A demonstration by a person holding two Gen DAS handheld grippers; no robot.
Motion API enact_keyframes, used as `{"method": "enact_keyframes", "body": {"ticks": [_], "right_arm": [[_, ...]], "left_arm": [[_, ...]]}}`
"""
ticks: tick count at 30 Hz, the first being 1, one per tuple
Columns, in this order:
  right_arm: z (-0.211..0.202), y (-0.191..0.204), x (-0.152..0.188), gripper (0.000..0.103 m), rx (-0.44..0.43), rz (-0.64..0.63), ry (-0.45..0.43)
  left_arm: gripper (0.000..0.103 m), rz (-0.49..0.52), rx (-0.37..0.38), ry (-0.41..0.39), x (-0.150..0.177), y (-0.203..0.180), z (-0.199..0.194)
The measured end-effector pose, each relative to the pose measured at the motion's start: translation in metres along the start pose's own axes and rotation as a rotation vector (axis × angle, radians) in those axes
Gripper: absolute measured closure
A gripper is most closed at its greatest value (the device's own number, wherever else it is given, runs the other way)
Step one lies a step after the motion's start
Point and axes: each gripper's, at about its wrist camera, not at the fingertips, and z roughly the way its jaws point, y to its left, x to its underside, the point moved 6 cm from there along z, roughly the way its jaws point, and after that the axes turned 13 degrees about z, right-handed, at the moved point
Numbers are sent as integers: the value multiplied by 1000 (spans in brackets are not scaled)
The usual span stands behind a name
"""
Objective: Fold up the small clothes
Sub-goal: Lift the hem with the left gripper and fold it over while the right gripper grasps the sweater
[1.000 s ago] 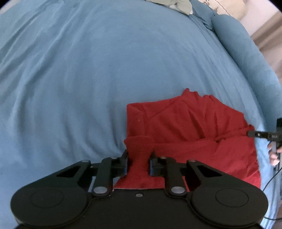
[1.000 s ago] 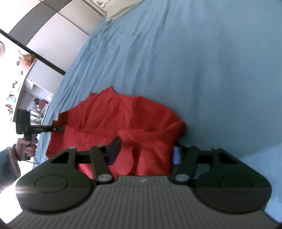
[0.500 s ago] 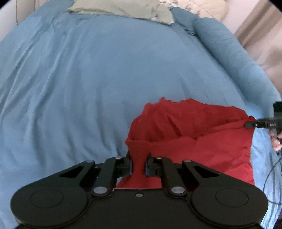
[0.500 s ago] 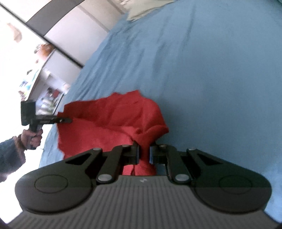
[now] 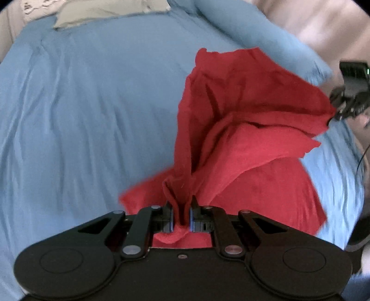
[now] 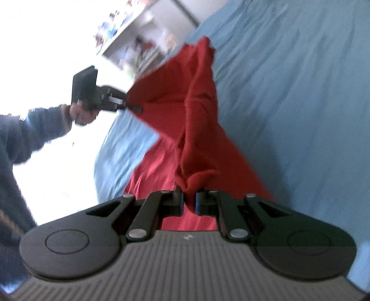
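Note:
A red garment [image 5: 242,129] hangs stretched in the air above a blue bedspread [image 5: 81,115]. My left gripper [image 5: 180,218] is shut on one bunched corner of it. My right gripper [image 6: 189,201] is shut on another corner, and the cloth [image 6: 196,120] runs away from it. In the left wrist view the right gripper [image 5: 333,114] shows at the far right, pinching the cloth's edge. In the right wrist view the left gripper [image 6: 133,107] shows at the left, held by a hand. The lower part of the garment sags toward the bed.
A blue pillow or rolled duvet edge [image 5: 266,44] lies along the bed's right side. A pale green cloth [image 5: 111,11] lies at the head of the bed. Shelves [image 6: 138,34] and a bright window stand beyond the bed.
Both grippers have lifted the red garment off the bed and spread it between them. A second ago the right gripper was open around the cloth; it has since shut on it.

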Motion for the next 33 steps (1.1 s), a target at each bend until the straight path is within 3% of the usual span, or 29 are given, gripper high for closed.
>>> {"method": "enact_keyframes", "body": {"ticks": [4,5,8,9,10,11,12,14,18,19,20,22,24,27,33], "right_arm": [[45,5,78,79,95,-68,157],[64,3,97,79,113,-88,205],[109,-7,149,78,211,-132,300],[115,-10,158,74,233,-128,301],[117,-12,163,73,254,-114,291],[116,-13,166,66,257,-95,284],[111,-12,168,50,255,-71,282],[100,-10,162,33,259,-35,279],[64,12,147,32,331,-71,206],[53,19,135,31,327,-66,153],[50,28,124,30,313,-59,104],[48,38,101,24,290,-44,16],[63,38,80,23,291,-46,-24],[102,26,64,26,295,-48,-8],[138,-6,67,38,355,-70,15]], "left_arm": [[89,117,-37,74,61,-42,27],[84,137,-37,86,79,-52,40],[78,134,-58,117,118,-69,67],[74,126,-69,99,123,-71,66],[61,115,-66,87,124,-72,63],[51,105,-53,77,124,-73,57],[48,107,-46,72,120,-72,51],[33,132,-36,89,116,-72,37],[32,136,-21,74,91,-74,2],[27,124,-6,49,79,-76,-7],[13,115,15,17,63,-78,-13],[4,115,25,-33,35,-82,-11],[4,133,37,-62,12,-90,8],[6,143,70,-57,-8,-97,52],[37,206,94,18,-10,-117,117]]}}
